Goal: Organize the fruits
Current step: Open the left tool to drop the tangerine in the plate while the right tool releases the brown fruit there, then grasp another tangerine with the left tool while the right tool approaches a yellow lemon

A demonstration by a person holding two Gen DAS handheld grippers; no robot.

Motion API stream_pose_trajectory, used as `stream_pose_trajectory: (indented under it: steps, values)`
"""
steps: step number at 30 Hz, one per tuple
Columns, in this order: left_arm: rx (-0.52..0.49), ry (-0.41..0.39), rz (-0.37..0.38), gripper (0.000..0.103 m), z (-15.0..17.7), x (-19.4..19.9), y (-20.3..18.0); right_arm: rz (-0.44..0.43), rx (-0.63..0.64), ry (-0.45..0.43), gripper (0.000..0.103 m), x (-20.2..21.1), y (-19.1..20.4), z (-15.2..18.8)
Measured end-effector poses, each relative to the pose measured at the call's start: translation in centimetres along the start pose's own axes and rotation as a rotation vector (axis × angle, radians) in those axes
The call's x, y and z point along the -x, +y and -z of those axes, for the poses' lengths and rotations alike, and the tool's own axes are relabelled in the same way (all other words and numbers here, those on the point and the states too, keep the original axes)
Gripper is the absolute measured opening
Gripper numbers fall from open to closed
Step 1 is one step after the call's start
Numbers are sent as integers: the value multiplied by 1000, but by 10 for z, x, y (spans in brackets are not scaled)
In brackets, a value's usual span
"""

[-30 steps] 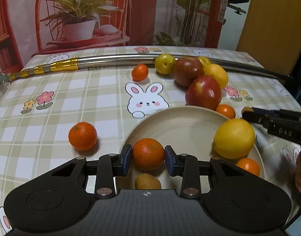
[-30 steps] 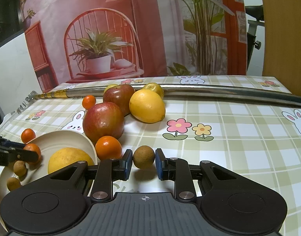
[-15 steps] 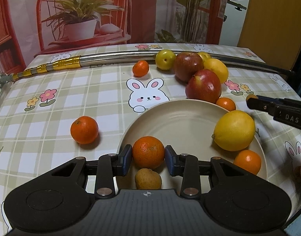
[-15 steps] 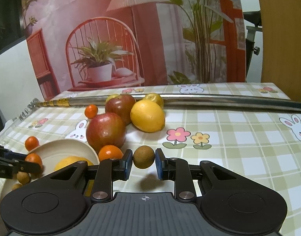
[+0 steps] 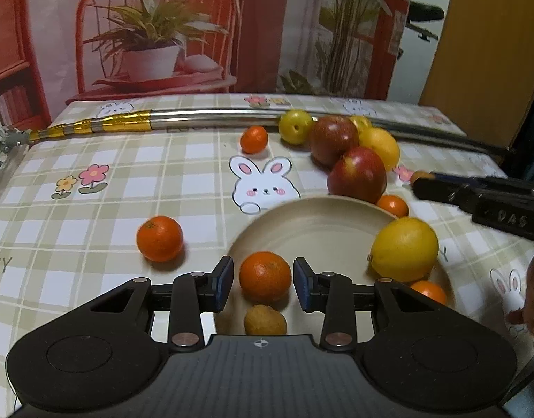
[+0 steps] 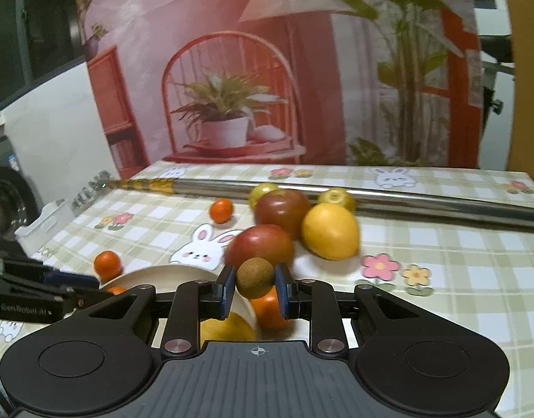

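Left wrist view: the left gripper [image 5: 265, 283] hangs spread around a mandarin [image 5: 265, 276] on the beige plate [image 5: 309, 223], its pads clear of the peel; a lemon [image 5: 403, 249] sits at the plate's right rim.

Right wrist view: the right gripper [image 6: 254, 287] is clenched on a small brown round fruit [image 6: 254, 277], held above the plate's [image 6: 162, 273] edge.

I'm seeing my right gripper [image 6: 254, 287] hiding most of the plate [image 6: 169, 271], the lemon [image 6: 228, 327] and an orange [image 6: 265, 308] below it. Beside my left gripper [image 5: 262, 284], a hand [image 5: 533, 299] is running off the frame edge. The apples [image 6: 263, 247] ahead are blurring.
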State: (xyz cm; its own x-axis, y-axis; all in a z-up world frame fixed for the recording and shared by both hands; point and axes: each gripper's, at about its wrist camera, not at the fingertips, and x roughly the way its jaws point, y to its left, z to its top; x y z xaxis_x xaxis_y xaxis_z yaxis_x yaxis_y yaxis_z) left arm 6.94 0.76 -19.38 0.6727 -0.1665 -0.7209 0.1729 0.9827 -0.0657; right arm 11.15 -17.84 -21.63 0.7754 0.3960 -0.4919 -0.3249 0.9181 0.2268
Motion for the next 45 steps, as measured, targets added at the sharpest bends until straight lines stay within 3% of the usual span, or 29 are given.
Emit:
stream_pose_trajectory:
  steps: [7, 16, 23, 34, 45]
  values:
    - [83, -52, -26, 40, -8, 16, 22, -29, 74, 75, 23, -25, 27, -11]
    - [183, -62, -71, 40, -6, 29, 52, -15, 117, 182, 23, -50, 42, -11]
    - [191, -59, -74, 40, -2, 30, 53, -8, 105, 230, 23, -58, 44, -8]
    - [203, -58, -83, 40, 0, 30, 58, 4, 86, 214, 24, -51, 41, -8]
    - [172, -84, -95, 40, -13, 36, 59, 37, 54, 51, 24, -15, 13, -27]
